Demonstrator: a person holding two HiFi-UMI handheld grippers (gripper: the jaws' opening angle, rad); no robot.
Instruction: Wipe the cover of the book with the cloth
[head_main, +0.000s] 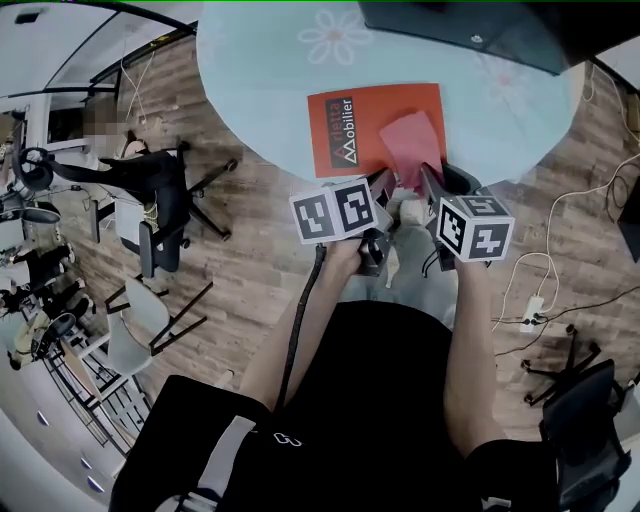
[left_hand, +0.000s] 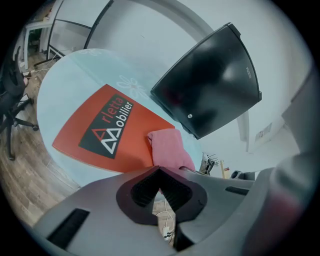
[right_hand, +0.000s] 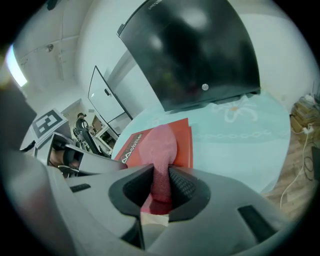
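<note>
Book: we see the book (head_main: 375, 125) lying flat, cover up, on the round pale-blue worktop (head_main: 260, 70), close to the edge nearest us.
Cloth: the pink cloth (head_main: 415, 145) lies on the right part of the cover, with one end trailing off the near edge toward the right gripper.
Right gripper: the right gripper (right_hand: 161, 172) has its jaws closed on the cloth's near end, with the fabric pinched between the pads.
Left gripper: the left gripper (left_hand: 160, 171) has its jaws together at the tips with nothing between them. It hangs just off the worktop's edge, beside the cloth.
Done: the cloth is gripped and laid on the cover.
Left: we judge most of the wiping is yet to do. The printed left part of the cover lies bare, and we can make out no dust or streaks to show what has been wiped.
Background: a dark monitor (left_hand: 210, 80) stands at the worktop's far side.
</note>
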